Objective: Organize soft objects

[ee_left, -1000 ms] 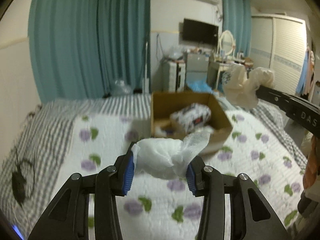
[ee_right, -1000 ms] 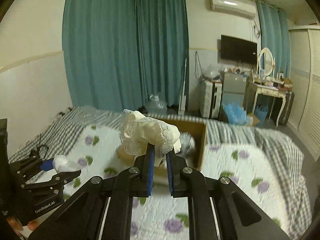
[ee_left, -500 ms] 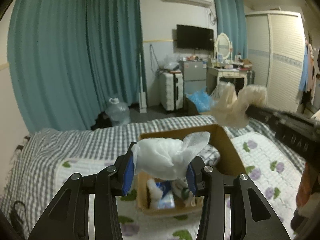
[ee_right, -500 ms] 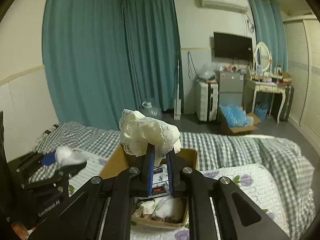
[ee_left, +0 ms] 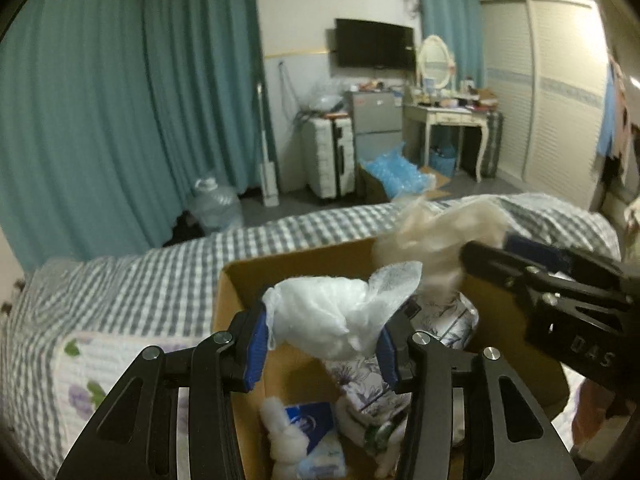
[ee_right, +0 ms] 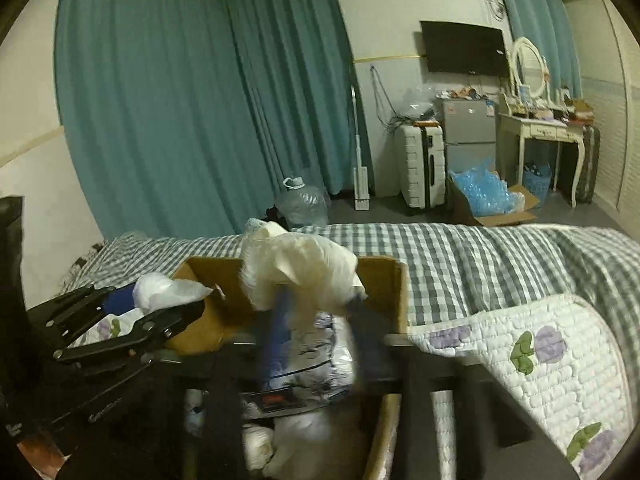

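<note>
Both grippers hang over the box (ee_left: 240, 280), which sits on the checked bed (ee_left: 140, 280) beside a floral quilt (ee_right: 540, 360). Left gripper (ee_left: 322, 344) is clamped on a white wad (ee_left: 328, 316), right above the box's opening. Right gripper (ee_right: 316, 344), blurred, has its blue pads spread and a cream lace cloth (ee_right: 304, 272) sits atop them, over the box too; grip or not, I can't tell. Down inside lie a floral pouch (ee_left: 360, 384), a blue tissue pack (ee_left: 316, 436) and a white plush (ee_left: 280, 436)
</note>
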`<state>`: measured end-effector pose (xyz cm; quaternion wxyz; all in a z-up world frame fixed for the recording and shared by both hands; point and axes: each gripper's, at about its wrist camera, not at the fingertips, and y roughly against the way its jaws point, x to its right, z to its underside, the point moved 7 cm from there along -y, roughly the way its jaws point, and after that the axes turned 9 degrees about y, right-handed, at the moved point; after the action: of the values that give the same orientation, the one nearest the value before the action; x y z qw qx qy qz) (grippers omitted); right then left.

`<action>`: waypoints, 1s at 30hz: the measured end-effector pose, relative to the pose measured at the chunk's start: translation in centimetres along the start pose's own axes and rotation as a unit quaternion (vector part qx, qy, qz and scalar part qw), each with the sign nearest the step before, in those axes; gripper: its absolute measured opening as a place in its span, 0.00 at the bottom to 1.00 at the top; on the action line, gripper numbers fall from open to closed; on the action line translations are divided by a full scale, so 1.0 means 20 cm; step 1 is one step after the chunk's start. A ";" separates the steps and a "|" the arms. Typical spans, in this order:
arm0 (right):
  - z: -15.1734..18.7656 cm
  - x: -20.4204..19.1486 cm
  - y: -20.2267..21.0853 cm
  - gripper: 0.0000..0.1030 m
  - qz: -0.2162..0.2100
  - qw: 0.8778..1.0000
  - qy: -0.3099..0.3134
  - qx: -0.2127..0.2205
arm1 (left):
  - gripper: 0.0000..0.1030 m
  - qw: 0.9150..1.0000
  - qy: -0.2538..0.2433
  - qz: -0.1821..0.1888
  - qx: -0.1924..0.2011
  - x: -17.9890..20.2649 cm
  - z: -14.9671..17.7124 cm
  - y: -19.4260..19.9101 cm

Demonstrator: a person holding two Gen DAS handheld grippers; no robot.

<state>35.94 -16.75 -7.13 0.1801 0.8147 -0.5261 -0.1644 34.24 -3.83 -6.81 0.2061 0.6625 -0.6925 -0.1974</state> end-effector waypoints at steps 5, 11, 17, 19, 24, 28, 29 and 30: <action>0.01 0.12 0.02 0.69 -0.004 0.999 -0.042 0.009 | 0.77 1.000 0.017 -0.009 0.000 0.00 -0.01 0.02; -0.07 0.19 0.27 0.73 0.026 0.998 -0.045 0.032 | 0.77 0.999 0.034 -0.001 0.022 0.04 -0.15 0.23; -0.26 0.10 0.74 0.86 0.060 0.995 -0.010 0.078 | 0.87 0.993 0.031 0.002 0.111 0.04 -0.37 0.77; -0.33 0.04 0.92 0.94 0.070 0.993 0.006 0.097 | 0.90 0.988 0.030 0.003 0.148 0.02 -0.42 0.98; -0.48 -0.16 1.32 1.00 0.097 0.985 0.047 0.131 | 0.90 0.976 0.023 -0.001 0.218 -0.02 -0.49 1.44; -0.53 -0.32 1.64 1.00 0.106 0.976 0.069 0.178 | 0.97 0.960 0.019 -0.010 0.278 -0.05 -0.43 1.75; -0.53 -0.36 1.73 1.00 0.111 0.973 0.075 0.190 | 0.97 0.958 0.019 -0.007 0.287 -0.06 -0.40 1.81; -0.52 -0.40 1.78 1.00 0.114 0.971 0.079 0.197 | 0.97 0.956 0.020 -0.005 0.293 -0.08 -0.36 1.86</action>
<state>9.18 -21.76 19.37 0.0748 0.7791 -0.6217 0.0292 7.16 -0.62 19.58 0.0161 0.7012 -0.7123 0.0266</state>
